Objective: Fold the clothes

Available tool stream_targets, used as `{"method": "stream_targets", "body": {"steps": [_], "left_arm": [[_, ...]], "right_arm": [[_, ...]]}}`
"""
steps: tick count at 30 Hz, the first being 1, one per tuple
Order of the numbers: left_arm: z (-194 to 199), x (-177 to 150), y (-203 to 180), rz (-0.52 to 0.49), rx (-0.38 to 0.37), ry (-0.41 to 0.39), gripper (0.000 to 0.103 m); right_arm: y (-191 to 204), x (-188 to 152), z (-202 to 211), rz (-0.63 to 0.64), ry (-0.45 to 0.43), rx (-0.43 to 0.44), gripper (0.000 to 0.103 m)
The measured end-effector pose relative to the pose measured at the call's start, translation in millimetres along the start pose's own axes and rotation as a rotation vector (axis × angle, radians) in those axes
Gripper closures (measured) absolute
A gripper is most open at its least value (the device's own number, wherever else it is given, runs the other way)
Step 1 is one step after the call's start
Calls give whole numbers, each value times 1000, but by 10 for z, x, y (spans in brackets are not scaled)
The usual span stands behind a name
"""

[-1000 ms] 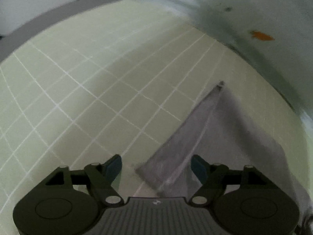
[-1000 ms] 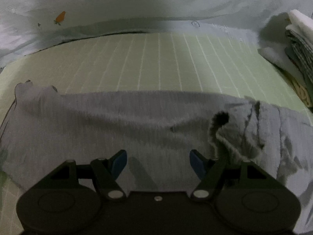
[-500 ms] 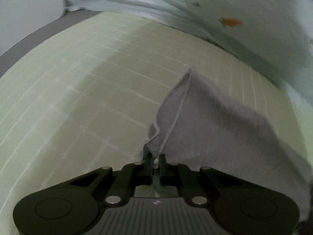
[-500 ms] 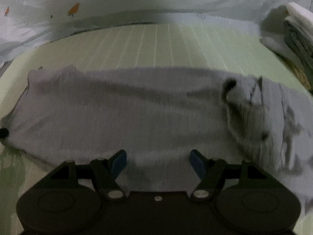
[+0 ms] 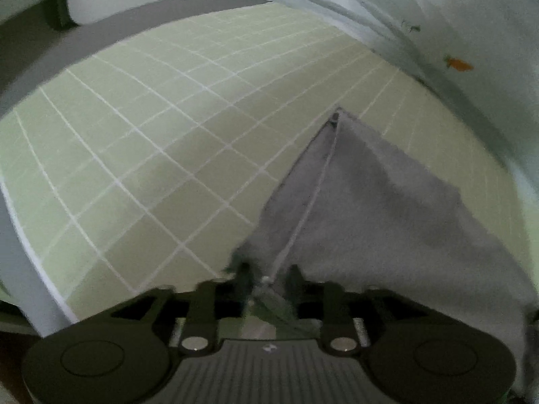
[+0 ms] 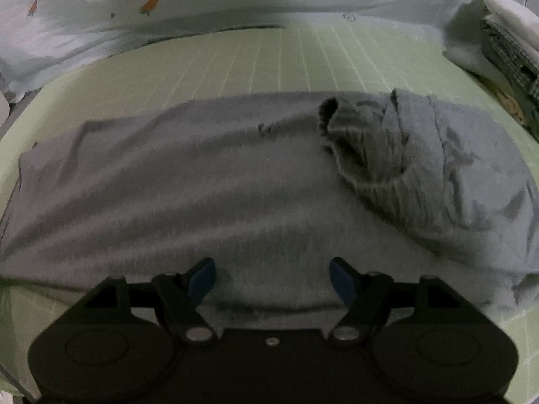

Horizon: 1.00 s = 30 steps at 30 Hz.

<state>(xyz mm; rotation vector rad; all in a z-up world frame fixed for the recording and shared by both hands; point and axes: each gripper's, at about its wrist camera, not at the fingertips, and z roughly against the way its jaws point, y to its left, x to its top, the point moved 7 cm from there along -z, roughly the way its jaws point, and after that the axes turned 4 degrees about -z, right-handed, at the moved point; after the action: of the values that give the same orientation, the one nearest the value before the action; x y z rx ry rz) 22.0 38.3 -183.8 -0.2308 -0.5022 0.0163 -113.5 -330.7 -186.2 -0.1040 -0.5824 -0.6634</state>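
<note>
Pinching the hem corner of a grey knit garment [image 5: 387, 208], the left gripper [image 5: 266, 277] had its jaws drawn nearly together on the cloth, though motion blur there made the exact bite hard to read. From that pinch a stitched seam [image 5: 316, 181] ran up to the far corner, the fabric tenting slightly off the mat. The right gripper [image 6: 273, 274] hovered over the near edge of the same garment [image 6: 188, 195] with its blue-tipped fingers [image 6: 202, 274] spread apart, gripping nothing.

The garment lay stretched sideways across a pale green gridded mat [image 6: 269, 64], mostly flat toward the left, bunched and creased at the right end where a ribbed cuff or neck opening [image 6: 353, 141] gaped up. A stack of folded clothes [image 6: 508, 50] sat at the mat's far right corner; a carrot-print sheet [image 6: 148, 3] bordered the back.

Handling judgement: light, soft, limp jersey with no stiffness, so it would sag and drag rather than hold shape. Hemmed edges and corners looked the best holds, being doubled and less likely to slip. The near edge under the right gripper seemed a fair second hold; the bunched end would likely need smoothing.
</note>
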Motion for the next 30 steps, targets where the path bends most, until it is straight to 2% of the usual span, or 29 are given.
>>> {"method": "stream_targets", "body": {"steps": [1, 2, 5, 7, 8, 9, 10, 11, 14, 16, 19, 23, 25, 28, 30], "left_arm": [[-17, 21, -31, 18, -36, -4, 37], [-56, 35, -77, 32, -54, -10, 24], [-117, 19, -158, 25, -10, -35, 20], [-155, -4, -230, -11, 44, -53, 24], [-154, -10, -260, -32, 84, -63, 42], [-152, -16, -290, -52, 124, -72, 54], [-151, -18, -318, -71, 157, -80, 83], [-161, 0, -325, -75, 143, -78, 96], [-175, 58, -315, -14, 64, -50, 97], [-153, 115, -386, -37, 52, -61, 97], [-28, 191, -613, -69, -13, -99, 97], [130, 203, -1199, -196, -116, -141, 97], [165, 96, -1576, -273, -191, -128, 97], [181, -204, -2142, -414, -313, -68, 97], [153, -511, -2488, -562, -401, 0, 95]], "right_arm": [[-14, -22, 10, -8, -2, 1, 27], [-20, -37, 26, -12, -6, 0, 26], [-34, -68, 76, -16, -10, -11, 26], [-58, -72, 105, -25, -14, -16, 26], [-77, -77, 117, -28, -16, -18, 26], [-92, -92, 133, -33, -16, -21, 26], [-108, -106, 149, -39, -17, -23, 26], [-124, -121, 165, -44, -17, -25, 26], [-198, -136, 207, -65, -20, -29, 26], [-265, -127, 231, -84, -23, -30, 26], [-366, -113, 266, -112, -27, -31, 26], [-505, -90, 314, -159, -31, -28, 26], [-580, -76, 341, -188, -34, -24, 26], [-699, -64, 393, -225, -47, -28, 26], [-782, -73, 417, -247, -52, -35, 26]]}}
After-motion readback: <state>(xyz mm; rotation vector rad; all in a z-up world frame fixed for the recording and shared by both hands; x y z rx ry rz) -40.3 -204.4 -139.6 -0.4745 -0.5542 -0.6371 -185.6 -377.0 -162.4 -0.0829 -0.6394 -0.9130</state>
